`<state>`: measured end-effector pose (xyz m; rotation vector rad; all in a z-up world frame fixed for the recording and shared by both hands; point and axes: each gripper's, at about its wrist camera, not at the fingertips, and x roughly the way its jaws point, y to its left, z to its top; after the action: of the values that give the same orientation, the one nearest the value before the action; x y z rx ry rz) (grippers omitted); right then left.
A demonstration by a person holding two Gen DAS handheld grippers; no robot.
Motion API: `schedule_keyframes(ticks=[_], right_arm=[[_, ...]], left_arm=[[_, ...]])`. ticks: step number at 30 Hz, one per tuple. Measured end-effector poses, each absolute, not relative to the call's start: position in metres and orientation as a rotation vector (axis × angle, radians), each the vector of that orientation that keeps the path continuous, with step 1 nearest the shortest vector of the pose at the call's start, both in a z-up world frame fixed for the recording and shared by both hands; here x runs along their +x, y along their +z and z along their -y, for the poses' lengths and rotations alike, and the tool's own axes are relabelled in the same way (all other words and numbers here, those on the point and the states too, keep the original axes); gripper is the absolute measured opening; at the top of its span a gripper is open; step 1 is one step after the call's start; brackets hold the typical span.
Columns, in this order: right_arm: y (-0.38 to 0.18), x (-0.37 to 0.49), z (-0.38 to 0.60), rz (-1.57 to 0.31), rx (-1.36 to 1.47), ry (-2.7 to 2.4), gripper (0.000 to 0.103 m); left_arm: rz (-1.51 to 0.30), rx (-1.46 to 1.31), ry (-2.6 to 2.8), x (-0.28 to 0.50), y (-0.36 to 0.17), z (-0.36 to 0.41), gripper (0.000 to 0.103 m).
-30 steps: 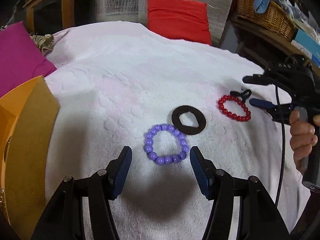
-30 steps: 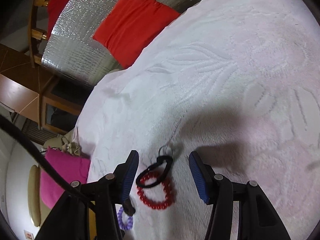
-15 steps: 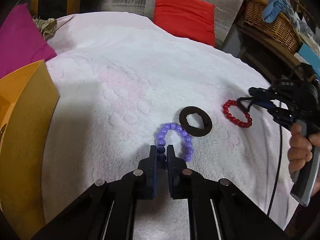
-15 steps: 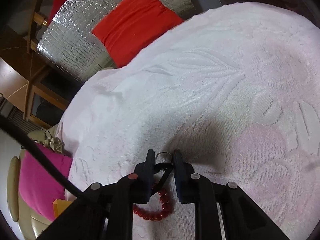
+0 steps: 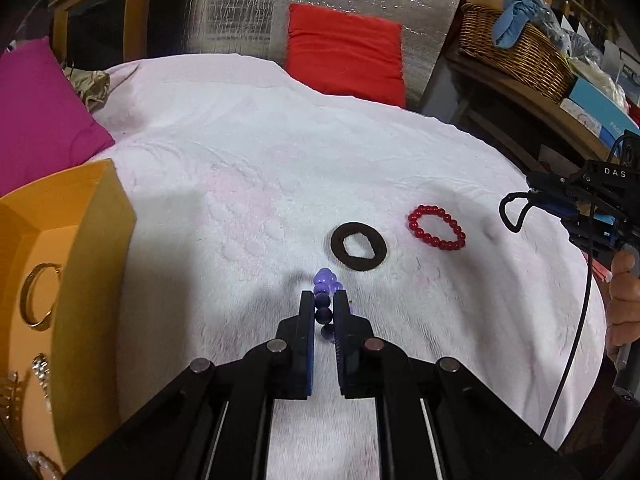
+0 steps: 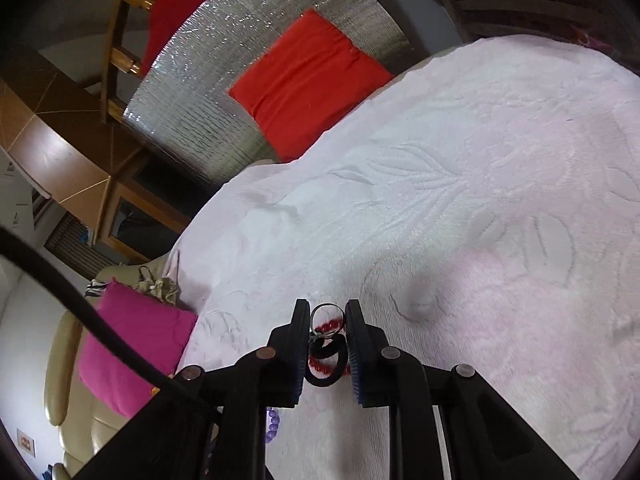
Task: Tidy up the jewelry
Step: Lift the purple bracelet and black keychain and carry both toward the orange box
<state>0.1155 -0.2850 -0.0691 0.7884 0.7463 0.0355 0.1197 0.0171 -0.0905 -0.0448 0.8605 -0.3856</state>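
Note:
My left gripper [image 5: 323, 300] is shut on the purple bead bracelet [image 5: 325, 280] and holds it off the white towel [image 5: 260, 152]. A flat black ring [image 5: 359, 246] and a red bead bracelet [image 5: 437, 227] lie on the towel beyond it. My right gripper [image 6: 327, 316] is shut on a black looped piece with a small metal ring [image 6: 326, 354], lifted above the red bracelet [image 6: 330, 325]. In the left wrist view the black loop [image 5: 514, 212] hangs from the right gripper [image 5: 534, 196] at the far right.
An orange box [image 5: 80, 240] with gold jewelry [image 5: 38, 300] stands at the left. A magenta cushion [image 5: 36, 112] lies behind it, a red cushion [image 5: 346, 48] at the back, a wicker basket [image 5: 516, 52] on a shelf at the right.
Both grippers closed from open: the left on the purple bracelet, the right on the black loop. Both have since lifted their pieces off the towel.

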Motion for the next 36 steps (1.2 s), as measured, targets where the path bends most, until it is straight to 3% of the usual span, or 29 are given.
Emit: schedule_keyframes(ticks=[36], right_arm=[[-0.073,0.119,0.202,-0.827,0.651,0.194,0.02]], left_arm=[[-0.639,0.12,-0.193,0.071,-0.038,-0.037,0.009]])
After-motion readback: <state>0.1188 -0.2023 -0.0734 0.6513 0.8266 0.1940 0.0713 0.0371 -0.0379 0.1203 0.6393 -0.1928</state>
